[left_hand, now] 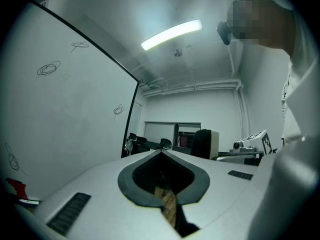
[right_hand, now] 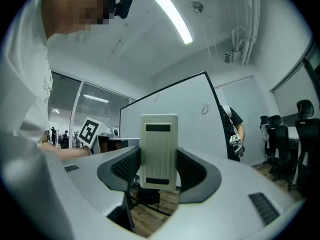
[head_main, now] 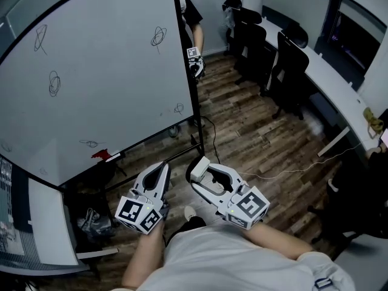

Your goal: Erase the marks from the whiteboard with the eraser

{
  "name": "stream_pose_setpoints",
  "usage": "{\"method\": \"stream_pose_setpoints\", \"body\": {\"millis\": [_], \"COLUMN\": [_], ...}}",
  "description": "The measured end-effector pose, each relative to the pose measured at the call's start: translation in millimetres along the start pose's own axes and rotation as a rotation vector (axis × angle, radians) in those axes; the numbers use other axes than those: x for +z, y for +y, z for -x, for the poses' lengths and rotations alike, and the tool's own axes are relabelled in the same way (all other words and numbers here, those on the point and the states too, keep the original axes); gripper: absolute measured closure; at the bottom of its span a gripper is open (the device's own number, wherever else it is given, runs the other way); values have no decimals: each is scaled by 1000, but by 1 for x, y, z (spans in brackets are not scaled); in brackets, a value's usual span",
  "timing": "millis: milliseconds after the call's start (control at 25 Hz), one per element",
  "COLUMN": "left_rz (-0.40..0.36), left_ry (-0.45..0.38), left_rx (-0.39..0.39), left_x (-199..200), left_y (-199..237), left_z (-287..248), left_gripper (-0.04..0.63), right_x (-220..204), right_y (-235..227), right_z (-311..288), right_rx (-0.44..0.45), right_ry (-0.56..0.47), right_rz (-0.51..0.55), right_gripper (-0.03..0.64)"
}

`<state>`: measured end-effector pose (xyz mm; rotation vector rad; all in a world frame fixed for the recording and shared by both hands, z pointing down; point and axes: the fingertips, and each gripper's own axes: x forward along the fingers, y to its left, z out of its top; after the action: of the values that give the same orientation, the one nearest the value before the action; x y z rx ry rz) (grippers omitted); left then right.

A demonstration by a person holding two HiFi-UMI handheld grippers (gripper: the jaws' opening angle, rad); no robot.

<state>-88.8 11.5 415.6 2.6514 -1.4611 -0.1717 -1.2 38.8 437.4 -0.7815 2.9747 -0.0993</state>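
Holding both tools low and close in front of a white shirt [head_main: 236, 262], forearms bent in.

Left tool [head_main: 162, 166]: jaw tips meet, nothing caught between them. Its own view shows the dark pads touching at the point, with only a hollow behind.

Right tool [head_main: 202, 171]: clamped on the eraser [right_hand: 158, 151], a pale ribbed block standing upright between the two pads, with a dark slot near each end. From the head view the eraser sits at the tool's front, above the wood floor [head_main: 254, 132] and well apart from the board.

Thin cable [head_main: 291, 171] trails across the floor to the right of the tools.

Whiteboard [head_main: 103, 83] stands on a dark frame to the left, tilted away in the head view. Marks not yet wiped:
- a scribble [head_main: 159, 36] near the top right
- another scribble [head_main: 54, 82] at mid left
- a looped one [head_main: 40, 38] at upper left
- a flat squiggle [head_main: 91, 143] low down
- a small one [head_main: 178, 108] near the right edge

Small red thing [head_main: 100, 154] lies at the board's lower edge; cannot tell what it is.

Beyond the board's right edge a second person [head_main: 193, 17] in a dark top is partly hidden by the frame, with a marker cube [head_main: 194, 53] at hand level.

Farther right: a row of black office chairs [head_main: 285, 65] pushed up to a long white table [head_main: 330, 71] that runs along the wall.
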Motion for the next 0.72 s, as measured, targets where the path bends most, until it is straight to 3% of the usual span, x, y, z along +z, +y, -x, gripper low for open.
{"method": "stream_pose_setpoints", "body": {"millis": [400, 720], "left_rz": [3, 17], "left_ry": [26, 15], "left_rx": [-54, -121], "left_x": [-6, 12], "left_y": [42, 98], "left_z": [-48, -86], "left_gripper": [589, 589], "right_x": [-12, -7], "right_y": [-39, -69], "right_z": [-31, -92], "right_rx": [-24, -22], "right_ry": [15, 17], "right_rz": [-71, -46], "right_gripper": [380, 380]}}
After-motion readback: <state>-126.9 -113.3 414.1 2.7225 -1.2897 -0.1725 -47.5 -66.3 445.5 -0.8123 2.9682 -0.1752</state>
